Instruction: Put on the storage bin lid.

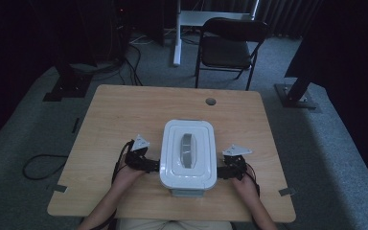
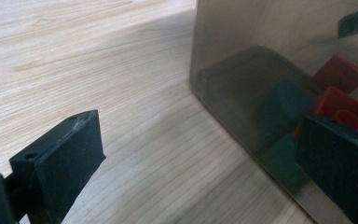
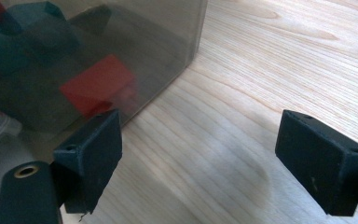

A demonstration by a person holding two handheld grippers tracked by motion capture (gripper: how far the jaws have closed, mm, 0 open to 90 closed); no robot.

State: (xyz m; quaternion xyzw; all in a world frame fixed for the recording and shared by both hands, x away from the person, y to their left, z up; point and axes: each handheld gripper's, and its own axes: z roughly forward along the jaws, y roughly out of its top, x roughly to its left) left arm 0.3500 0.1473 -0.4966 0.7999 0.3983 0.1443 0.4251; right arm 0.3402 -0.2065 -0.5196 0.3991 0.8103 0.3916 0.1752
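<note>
Holding my left gripper at nine o'clock of the storage box, I have its jaws spread wide apart with nothing between them. In the left gripper view, one jaw hangs over the bare table while the other sits against the box's smoky clear wall, at the corner. My right gripper is at three o'clock of the box, jaws likewise released and empty; in the right gripper view one jaw sits beside the box's wall and the other over wood grain.

Through the wall I see red blocks and a dark green one; from the other side, a red block and teal ones.

The box stands at the near middle of the table, toward six o'clock, with its white lid on and a grey handle along the lid's centre. A folding chair stands beyond the table at twelve o'clock.
</note>
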